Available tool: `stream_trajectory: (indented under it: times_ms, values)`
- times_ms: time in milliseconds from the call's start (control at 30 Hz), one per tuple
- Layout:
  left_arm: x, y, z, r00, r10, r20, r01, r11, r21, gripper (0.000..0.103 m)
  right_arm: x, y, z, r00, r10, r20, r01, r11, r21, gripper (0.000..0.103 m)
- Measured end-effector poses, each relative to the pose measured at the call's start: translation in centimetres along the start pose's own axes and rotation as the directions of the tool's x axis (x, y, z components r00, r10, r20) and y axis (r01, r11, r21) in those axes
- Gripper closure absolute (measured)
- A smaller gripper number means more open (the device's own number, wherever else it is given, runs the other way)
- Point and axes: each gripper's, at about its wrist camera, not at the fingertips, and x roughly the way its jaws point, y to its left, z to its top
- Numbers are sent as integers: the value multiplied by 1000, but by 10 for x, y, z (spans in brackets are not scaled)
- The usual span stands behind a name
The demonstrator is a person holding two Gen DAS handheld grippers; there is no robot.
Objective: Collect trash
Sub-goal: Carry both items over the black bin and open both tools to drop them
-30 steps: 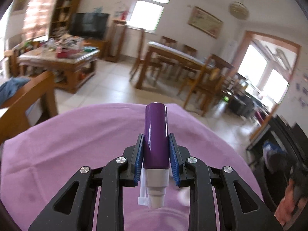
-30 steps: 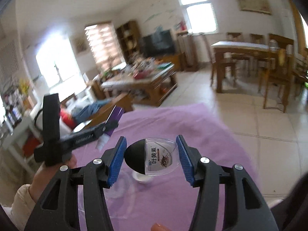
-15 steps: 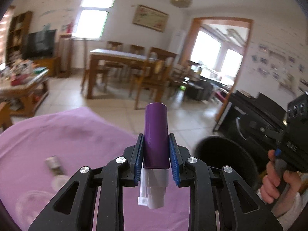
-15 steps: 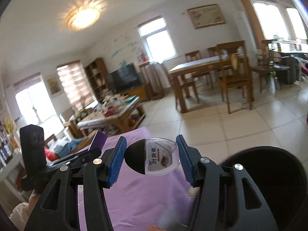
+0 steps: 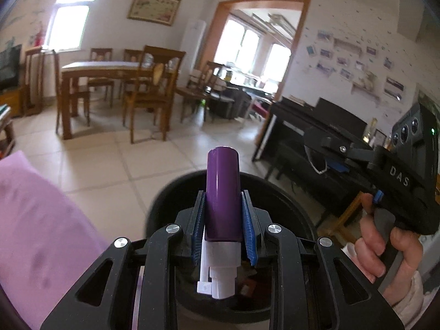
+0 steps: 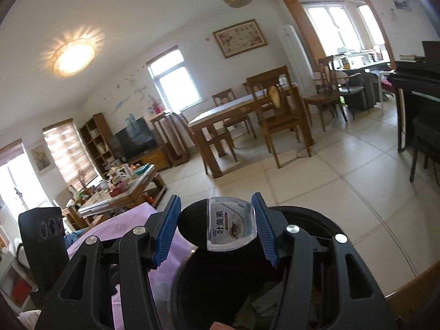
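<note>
The black bin (image 6: 316,220) holds crumpled scraps and stands just right of the purple cloth (image 5: 41,220). Over its mouth, the left gripper (image 5: 222,220) clamps a purple tube (image 5: 222,189); the right gripper (image 6: 217,228), half open, grips a clear bottle (image 6: 233,228). Bare tiled floor (image 6: 330,170) lies beyond the bin's far rim.

Floor: pale square tiles (image 6: 316,181).
Walls: white, with a framed picture (image 6: 239,38) and small photos (image 5: 357,63).
Furniture: wooden dining table (image 6: 233,115) with chairs, dark piano (image 5: 316,121), television (image 6: 133,137).
Light: round ceiling lamp (image 6: 73,56) is on; windows are bright.
</note>
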Motion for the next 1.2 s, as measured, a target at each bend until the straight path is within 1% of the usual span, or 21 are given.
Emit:
stream_trajectory:
  times_ms: [100,300,567,867,967,1033,1067,1100,1133,1167,1200]
  values:
    - [20,-9,-3,1000,-6,-19,6,1000,11,78,2,-13,-2,1000,-16,-1,16,1000,18,50]
    - [45,-24,-8,999,-3,-46,4,999,35,78,-1,-31,-9,1000,-25,-14,26,999,44,50]
    - [55,-31,-12,997,-12,-77,17,998,60,78,1,-44,-14,999,-35,-38,37,997,70,50]
    - [61,-39,-12,995,-26,-92,33,996,83,78,2,-51,-13,998,-47,-45,51,995,83,50]
    - [59,-34,-10,995,-30,-97,38,995,87,78,2,-50,-14,998,-49,-46,53,995,85,50]
    - [58,-32,-10,994,-29,-104,38,995,88,76,2,-51,-14,998,-42,-50,46,995,92,47]
    - [57,-31,-9,994,-25,-102,34,996,86,64,1,-48,-15,998,-38,-53,43,994,99,38]
    - [56,-31,-9,995,-16,-99,24,996,85,52,1,-51,-16,998,-35,-50,40,993,110,22]
    - [55,-35,-6,996,2,-86,6,996,85,28,-2,-53,-16,999,-39,-36,43,992,123,16]
    - [50,-35,-5,998,24,-55,-19,996,86,15,-3,-54,-16,999,-43,-29,47,991,127,13]
    - [45,-36,-5,999,32,-34,-29,995,91,13,-4,-55,-16,999,-43,-30,46,991,129,13]
